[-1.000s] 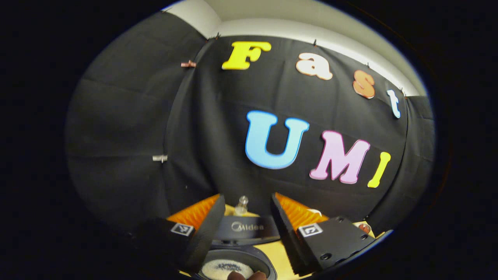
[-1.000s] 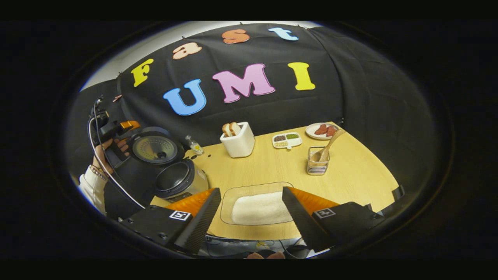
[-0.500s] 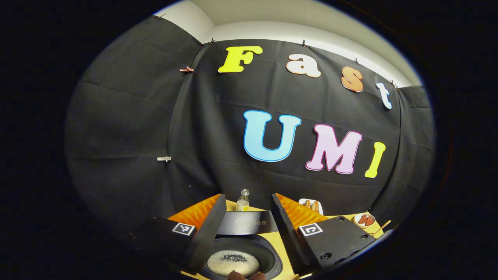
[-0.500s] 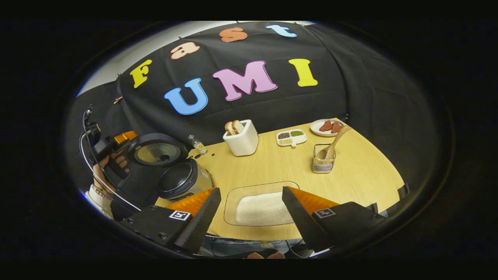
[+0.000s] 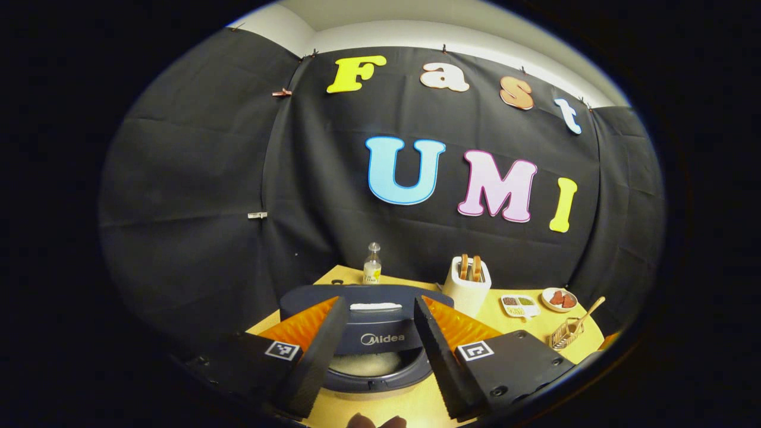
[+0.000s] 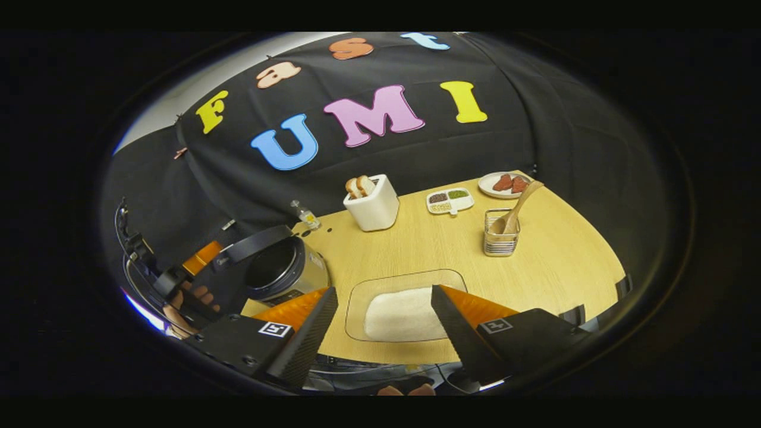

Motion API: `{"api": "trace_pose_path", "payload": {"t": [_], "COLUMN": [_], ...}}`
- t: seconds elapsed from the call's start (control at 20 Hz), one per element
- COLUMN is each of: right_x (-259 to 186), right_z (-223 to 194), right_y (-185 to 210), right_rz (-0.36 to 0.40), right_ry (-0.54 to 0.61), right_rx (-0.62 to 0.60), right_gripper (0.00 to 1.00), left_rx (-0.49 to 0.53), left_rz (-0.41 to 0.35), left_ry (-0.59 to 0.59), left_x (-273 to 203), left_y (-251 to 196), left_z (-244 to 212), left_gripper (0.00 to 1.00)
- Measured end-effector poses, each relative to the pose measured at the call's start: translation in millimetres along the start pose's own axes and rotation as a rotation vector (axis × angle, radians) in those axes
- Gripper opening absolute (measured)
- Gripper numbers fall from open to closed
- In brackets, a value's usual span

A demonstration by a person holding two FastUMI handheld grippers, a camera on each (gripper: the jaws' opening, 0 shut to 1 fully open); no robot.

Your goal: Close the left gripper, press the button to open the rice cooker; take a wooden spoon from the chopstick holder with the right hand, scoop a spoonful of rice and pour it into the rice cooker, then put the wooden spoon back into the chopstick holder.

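1. Wooden spoon (image 6: 516, 209) leaned in the chopstick holder (image 6: 500, 238) near the tabletop's (image 6: 559, 267) far right corner.
2. Rice (image 6: 399, 314) lay in a clear tray (image 6: 357, 297) at the near edge.
3. Rice cooker (image 6: 285, 270) sat at the left edge, lid (image 5: 365, 294) partly raised.
4. Left gripper (image 5: 374, 339) and right gripper (image 6: 383, 333) both gaped wide, holding nothing.

We see black cloth (image 5: 196, 178) draping the booth's walls, a pale wall (image 5: 416, 30) above it, and a light wooden table (image 6: 553, 261).
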State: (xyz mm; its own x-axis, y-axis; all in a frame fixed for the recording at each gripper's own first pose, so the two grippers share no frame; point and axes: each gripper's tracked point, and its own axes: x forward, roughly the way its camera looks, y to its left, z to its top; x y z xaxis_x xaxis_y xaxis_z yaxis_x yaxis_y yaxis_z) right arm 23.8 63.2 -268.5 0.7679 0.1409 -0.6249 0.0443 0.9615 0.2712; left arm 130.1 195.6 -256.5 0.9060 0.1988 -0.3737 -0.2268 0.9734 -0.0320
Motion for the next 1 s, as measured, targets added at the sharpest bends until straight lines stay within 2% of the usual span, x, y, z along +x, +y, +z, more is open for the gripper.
{"api": "trace_pose_path", "payload": {"t": [0.2,0.5,0.7,0.8,0.9,1.0], "right_x": [1.6,-0.4,0.0,1.2,3.2,4.6], "right_z": [-5.2,-10.5,-12.6,-15.7,-17.1,-17.6], "right_y": [7.7,5.4,3.3,4.3,6.8,9.6], "right_rz": [0.014,0.013,0.007,0.006,0.01,0.015], "right_ry": [0.016,0.028,0.031,0.039,0.046,0.049], "right_rx": [-0.026,-0.025,-0.017,-0.014,-0.018,-0.026], "right_gripper": [0.99,0.99,0.99,0.99,0.99,0.99], "left_rx": [0.037,0.011,-0.011,0.023,0.093,0.077], "left_rz": [0.014,0.019,0.038,0.05,0.035,0.024], "left_ry": [0.039,0.164,0.168,0.188,0.146,0.144], "left_x": [-2.5,10.0,16.6,15.0,15.2,13.5], "left_y": [-0.7,5.7,7.3,6.1,0.8,3.1], "left_z": [-29.8,-77.9,-80.5,-96.0,-96.1,-96.6], "left_gripper": [0.81,0.82,0.82,0.82,0.82,0.86]}}
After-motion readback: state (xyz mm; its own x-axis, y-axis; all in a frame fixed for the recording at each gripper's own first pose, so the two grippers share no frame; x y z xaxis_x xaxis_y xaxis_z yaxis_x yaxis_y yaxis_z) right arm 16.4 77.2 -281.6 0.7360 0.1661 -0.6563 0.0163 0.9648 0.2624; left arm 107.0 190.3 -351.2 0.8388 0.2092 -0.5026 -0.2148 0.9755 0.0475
